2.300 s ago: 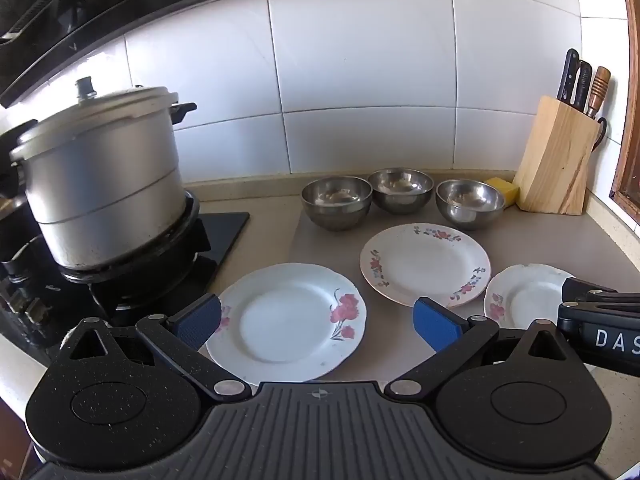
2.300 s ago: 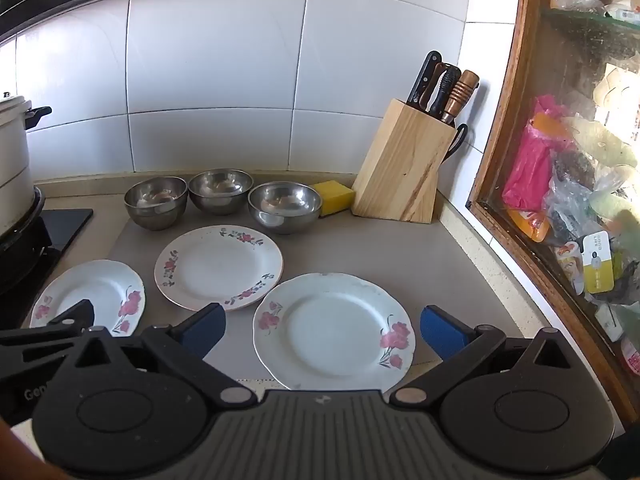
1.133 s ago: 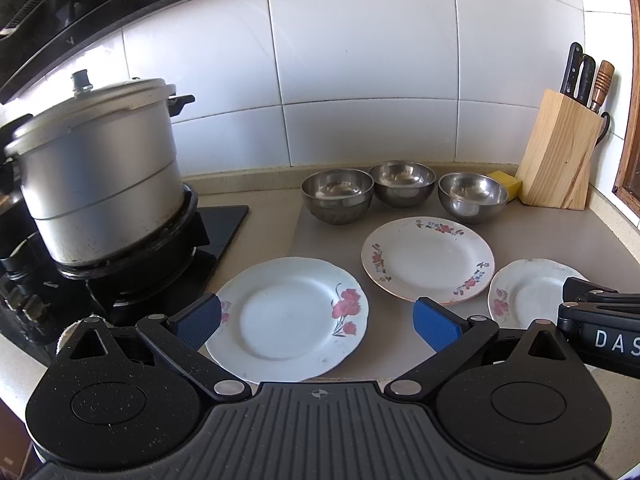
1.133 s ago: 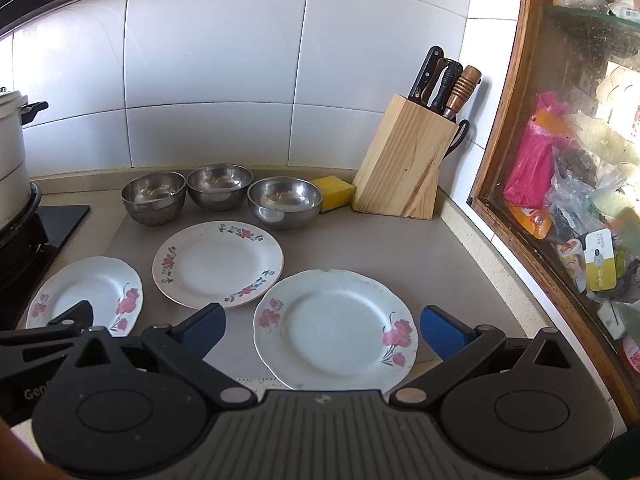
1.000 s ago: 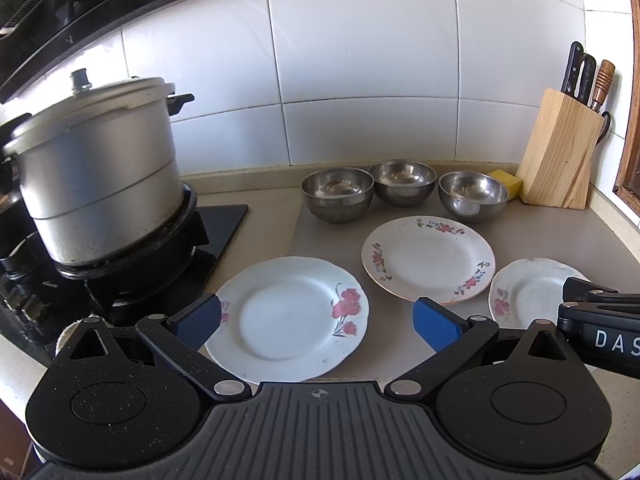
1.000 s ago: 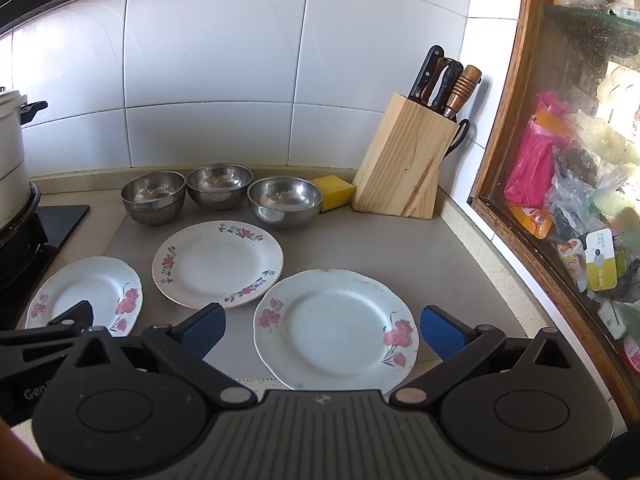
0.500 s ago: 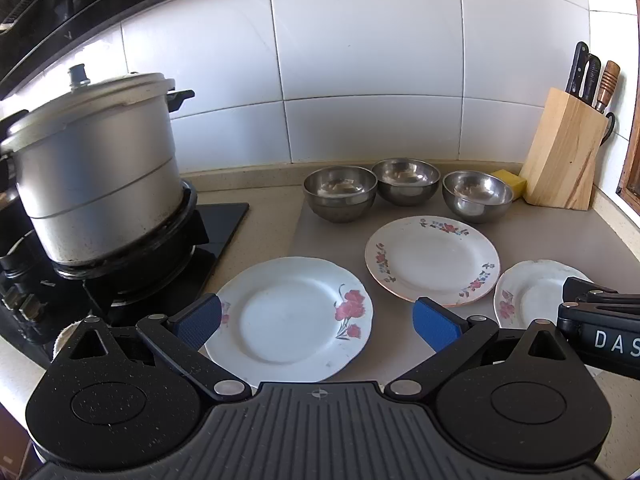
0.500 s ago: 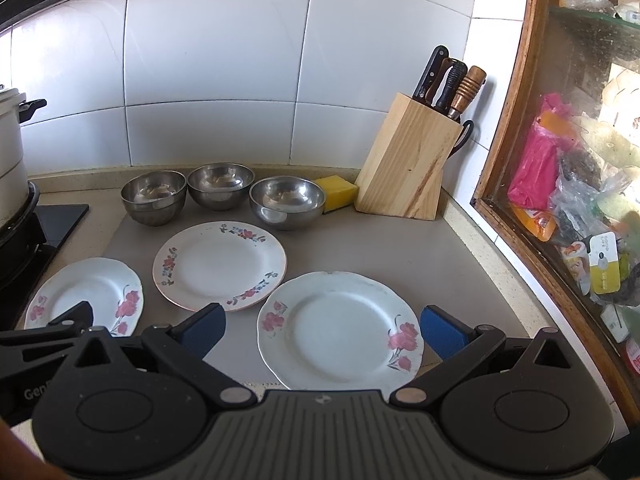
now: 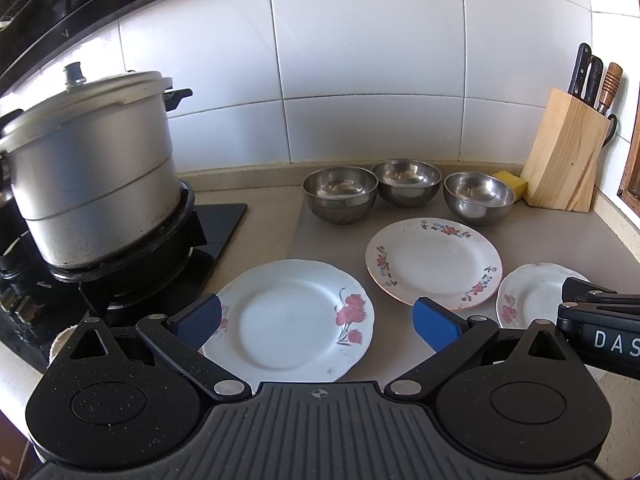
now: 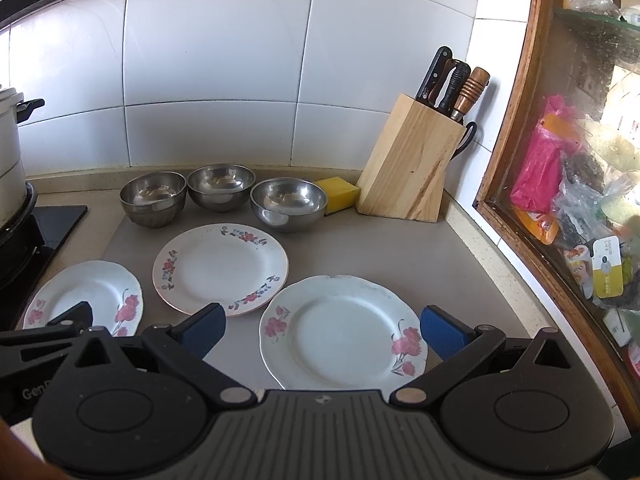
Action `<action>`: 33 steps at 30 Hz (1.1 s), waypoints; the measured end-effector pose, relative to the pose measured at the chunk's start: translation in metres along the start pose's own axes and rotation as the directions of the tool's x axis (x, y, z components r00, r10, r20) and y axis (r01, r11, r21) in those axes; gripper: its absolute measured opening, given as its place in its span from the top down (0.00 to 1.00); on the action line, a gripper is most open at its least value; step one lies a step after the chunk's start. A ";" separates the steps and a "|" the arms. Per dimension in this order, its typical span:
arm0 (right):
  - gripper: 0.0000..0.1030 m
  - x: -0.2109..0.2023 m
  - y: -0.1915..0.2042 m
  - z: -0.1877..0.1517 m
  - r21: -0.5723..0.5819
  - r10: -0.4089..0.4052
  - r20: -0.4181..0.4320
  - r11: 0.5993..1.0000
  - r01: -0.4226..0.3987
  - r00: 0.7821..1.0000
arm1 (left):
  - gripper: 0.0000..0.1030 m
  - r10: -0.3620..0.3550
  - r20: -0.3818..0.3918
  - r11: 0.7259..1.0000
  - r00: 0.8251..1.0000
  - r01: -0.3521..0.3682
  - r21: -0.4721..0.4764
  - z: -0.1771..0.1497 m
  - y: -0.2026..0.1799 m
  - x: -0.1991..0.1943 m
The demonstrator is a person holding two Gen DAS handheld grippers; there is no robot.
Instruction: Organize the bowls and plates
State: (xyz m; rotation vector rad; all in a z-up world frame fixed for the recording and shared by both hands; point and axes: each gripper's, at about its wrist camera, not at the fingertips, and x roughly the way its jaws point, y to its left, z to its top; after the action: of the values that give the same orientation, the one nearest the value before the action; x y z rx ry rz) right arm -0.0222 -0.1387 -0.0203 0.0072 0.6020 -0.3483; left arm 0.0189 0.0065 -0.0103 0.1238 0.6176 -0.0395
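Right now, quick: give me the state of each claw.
Left claw: open, holding nothing, above the left plate.
Right claw: open, holding nothing, above the right plate.

"DAS" is read in white letters on the right gripper (image 9: 600,320), at four o'clock in the left wrist view. "Gen" is read on the left gripper (image 10: 52,344), at eight o'clock in the right wrist view.

My feeds were bright with daylight from right of the grippers; glare bleached the wall tiles (image 9: 360,60) ahead (sharp mid-frame), while fisheye bending curved the tile seams near every edge.
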 end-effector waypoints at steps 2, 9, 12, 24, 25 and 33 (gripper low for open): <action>0.13 0.001 0.000 0.001 -0.001 0.001 -0.002 1.000 -0.001 1.000 | 0.05 0.000 -0.002 1.000 1.000 0.000 -0.002 0.001 0.000 0.001; 0.13 0.003 0.000 0.002 -0.004 -0.003 -0.005 1.000 0.003 1.000 | 0.05 0.000 -0.003 1.000 1.000 0.000 -0.003 0.001 0.000 0.001; 0.13 0.004 0.000 0.002 -0.004 -0.004 -0.007 1.000 0.004 1.000 | 0.05 0.001 -0.004 1.000 1.000 -0.001 -0.002 0.002 0.000 0.001; 0.13 0.007 0.002 0.004 -0.004 -0.002 -0.010 1.000 0.002 1.000 | 0.05 0.006 -0.006 1.000 1.000 -0.006 -0.004 0.003 -0.001 0.005; 0.13 0.008 0.002 0.004 -0.005 -0.002 -0.010 1.000 0.002 1.000 | 0.05 0.006 -0.007 1.000 1.000 -0.007 -0.005 0.004 0.000 0.006; 0.13 0.009 0.006 0.002 -0.008 0.002 -0.012 1.000 -0.002 1.000 | 0.05 0.010 -0.012 1.000 1.000 -0.010 -0.009 0.003 0.003 0.007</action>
State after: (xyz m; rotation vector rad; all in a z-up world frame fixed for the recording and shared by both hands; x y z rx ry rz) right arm -0.0118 -0.1358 -0.0241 0.0022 0.6151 -0.3444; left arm 0.0270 0.0089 -0.0116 0.1185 0.6291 -0.0266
